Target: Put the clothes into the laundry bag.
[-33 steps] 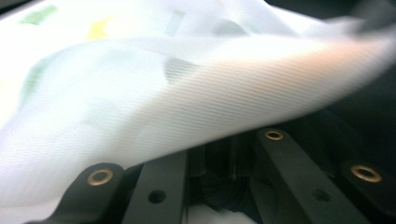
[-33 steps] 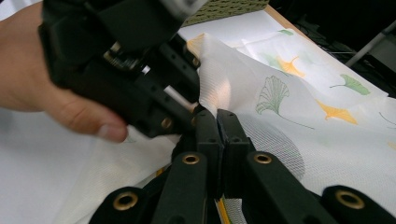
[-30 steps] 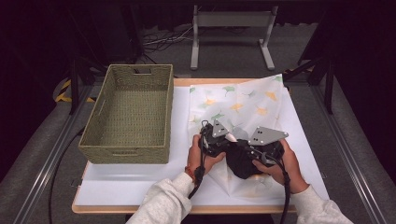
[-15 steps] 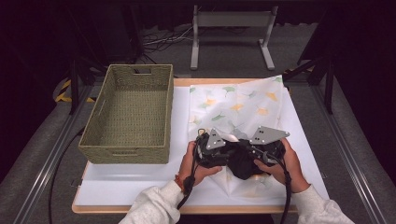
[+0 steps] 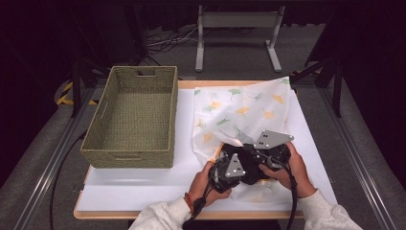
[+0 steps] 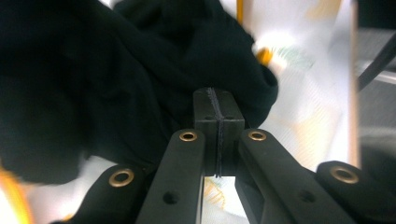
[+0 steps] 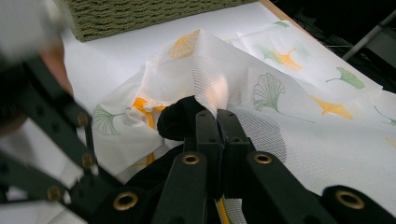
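A white mesh bag printed with ginkgo leaves lies on the table, and a bundle of black cloth sits at its near end. My right gripper is shut on the bag's mesh edge and lifts it over the black cloth. My left gripper has just been closing. Its pads now meet, with the tips against the black cloth, and no cloth shows between them. In the high view both grippers sit close together over the bundle, left gripper beside right gripper.
A woven green basket stands on the left of the white table top, its corner also at the far edge of the right gripper view. A metal stand is on the floor beyond the table.
The left hand and its gripper have moved toward the person's side, down along the black cloth. The right hand has stayed where it was, still holding the bag's edge.
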Available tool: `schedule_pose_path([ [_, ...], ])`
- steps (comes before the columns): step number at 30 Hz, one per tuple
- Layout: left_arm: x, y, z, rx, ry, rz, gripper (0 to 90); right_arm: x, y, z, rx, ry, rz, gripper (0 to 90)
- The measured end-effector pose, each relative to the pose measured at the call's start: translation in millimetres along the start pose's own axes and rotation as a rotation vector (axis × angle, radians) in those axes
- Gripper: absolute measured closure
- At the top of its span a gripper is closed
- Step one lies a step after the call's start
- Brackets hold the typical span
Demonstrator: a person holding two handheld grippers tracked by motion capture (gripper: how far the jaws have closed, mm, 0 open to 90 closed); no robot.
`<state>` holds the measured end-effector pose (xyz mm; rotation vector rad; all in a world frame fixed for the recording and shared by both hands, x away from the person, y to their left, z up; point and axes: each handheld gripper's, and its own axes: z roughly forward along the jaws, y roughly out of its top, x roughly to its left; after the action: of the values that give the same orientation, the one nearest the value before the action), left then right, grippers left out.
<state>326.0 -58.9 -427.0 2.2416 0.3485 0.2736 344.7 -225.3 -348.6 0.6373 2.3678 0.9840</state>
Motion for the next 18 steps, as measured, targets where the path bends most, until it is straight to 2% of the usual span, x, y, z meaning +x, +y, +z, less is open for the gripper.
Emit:
schedule_pose_path([
  [1,0.0,0.0,0.0,0.0,0.0,0.0,89.7,0.0,0.0,0.0,0.0,0.0,0.0,89.4],
  [2,4.3,-2.8,7.5,0.0,0.016,-0.034,89.7,-0.8,-0.7,-0.7,0.002,-0.001,-0.002,89.4],
  [3,6.7,-3.7,9.8,0.0,0.022,-0.048,89.6,-1.0,-1.0,-0.8,0.003,0.0,0.001,89.4],
  [6,13.1,-4.9,16.6,-0.011,0.055,-0.061,89.6,-2.3,-2.5,-0.9,0.009,-0.004,0.009,89.4],
  [7,13.1,-4.9,16.6,-0.011,0.055,-0.061,89.6,-2.3,-2.5,-0.9,0.009,-0.004,0.009,89.4],
  [13,21.0,-3.8,28.4,-0.027,0.128,-0.057,89.7,-6.8,-8.4,1.4,0.042,-0.019,0.033,89.3],
  [15,23.8,-3.3,30.5,-0.018,0.131,-0.057,89.7,-7.4,-10.0,2.4,0.053,-0.016,0.039,89.3],
  [18,26.3,-0.4,33.4,-0.011,0.16,-0.063,89.7,-7.5,-11.8,4.0,0.068,-0.006,0.039,89.3],
])
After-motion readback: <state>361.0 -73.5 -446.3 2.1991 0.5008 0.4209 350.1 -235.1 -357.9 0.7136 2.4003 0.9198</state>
